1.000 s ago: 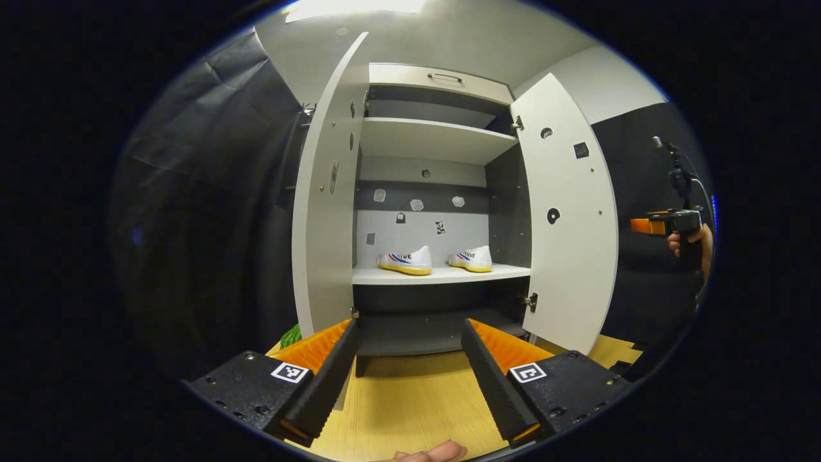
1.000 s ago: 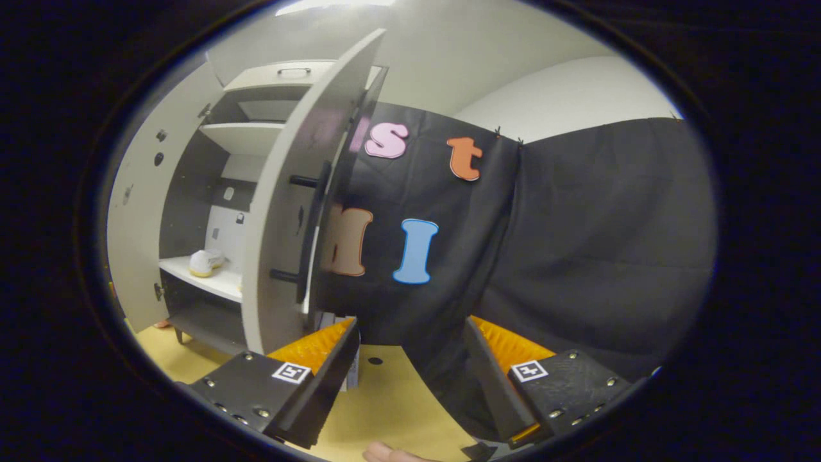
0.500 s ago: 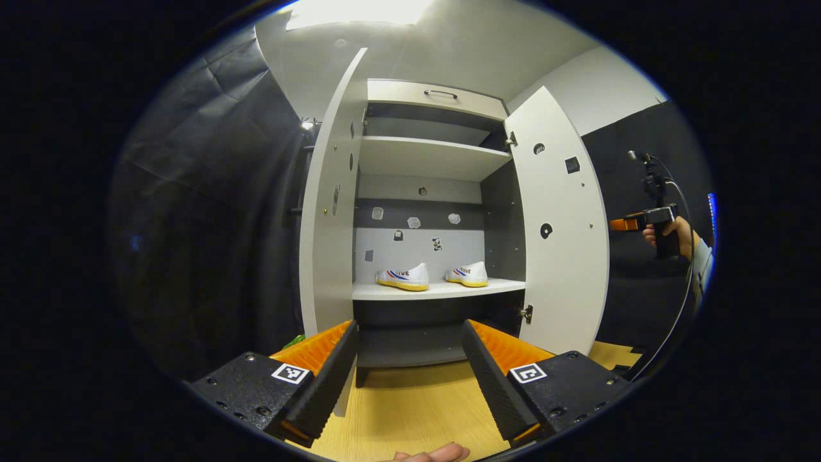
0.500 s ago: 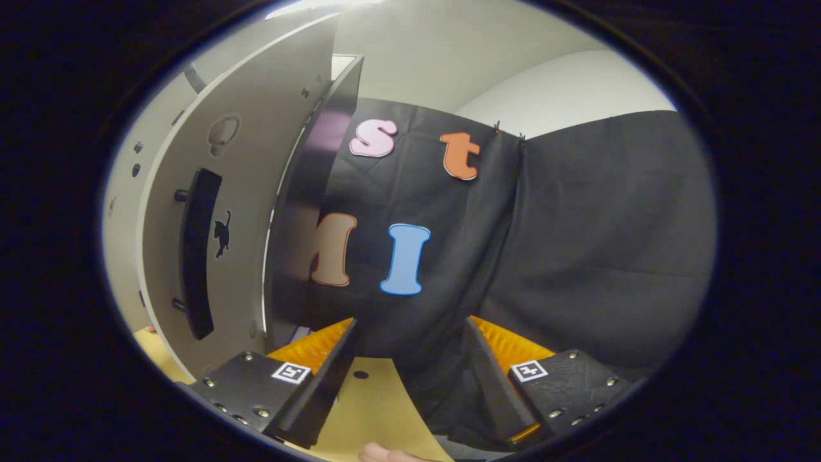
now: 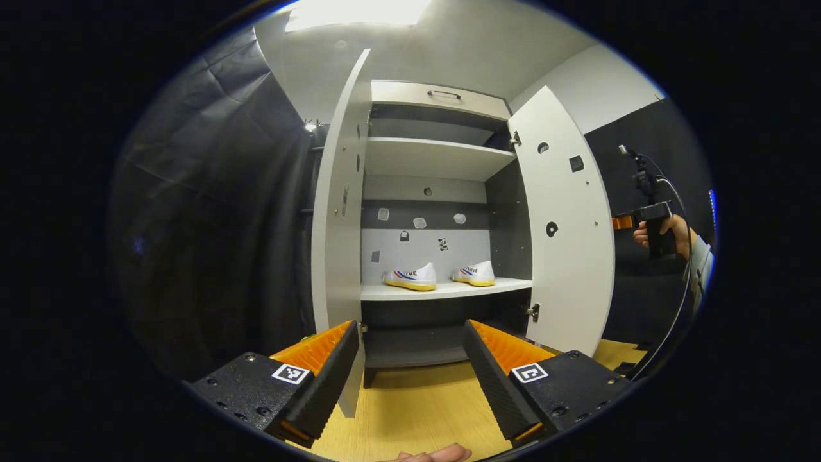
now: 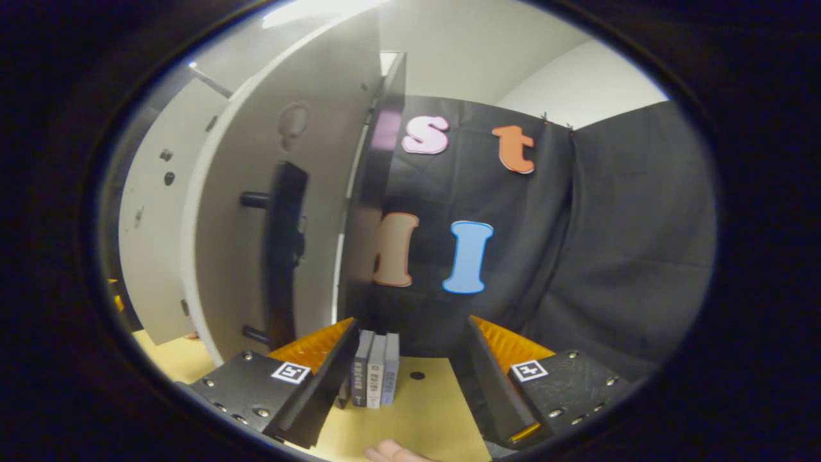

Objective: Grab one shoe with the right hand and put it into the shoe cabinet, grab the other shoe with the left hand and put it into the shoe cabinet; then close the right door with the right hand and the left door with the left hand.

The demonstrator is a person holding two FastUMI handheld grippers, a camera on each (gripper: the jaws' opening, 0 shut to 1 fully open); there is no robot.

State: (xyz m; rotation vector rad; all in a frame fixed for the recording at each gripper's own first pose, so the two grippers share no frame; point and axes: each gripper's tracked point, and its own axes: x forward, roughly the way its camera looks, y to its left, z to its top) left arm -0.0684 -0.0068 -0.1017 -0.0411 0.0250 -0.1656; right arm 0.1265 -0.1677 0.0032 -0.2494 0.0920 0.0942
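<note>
Two white shoes with yellow soles, one (image 5: 410, 278) to the left and the other (image 5: 474, 273) to the right, rest on the middle shelf (image 5: 442, 290) of the white shoe cabinet. Both doors stand open: the left door (image 5: 337, 224) and the right door (image 5: 564, 224). My left gripper (image 5: 410, 378) is open and empty, facing the cabinet from a distance. The right gripper (image 5: 625, 221) appears far right in the left gripper view, behind the right door. In the right gripper view my right gripper (image 6: 410, 385) is open and empty, close to the right door's outer face (image 6: 237, 224) and its black handle (image 6: 282, 250).
Light wooden floor (image 5: 410, 410) lies before the cabinet. Several books (image 6: 375, 378) stand on the floor beside the cabinet's dark side panel (image 6: 369, 192). Black cloth walls enclose both sides. A top drawer (image 5: 436, 97) with a handle is shut. A cable trails from the hand (image 5: 670, 228).
The right gripper has drawn closer to the right door's outer face, the handle now larger in its view. The left gripper's view shifted slightly; shoes and doors keep their places.
</note>
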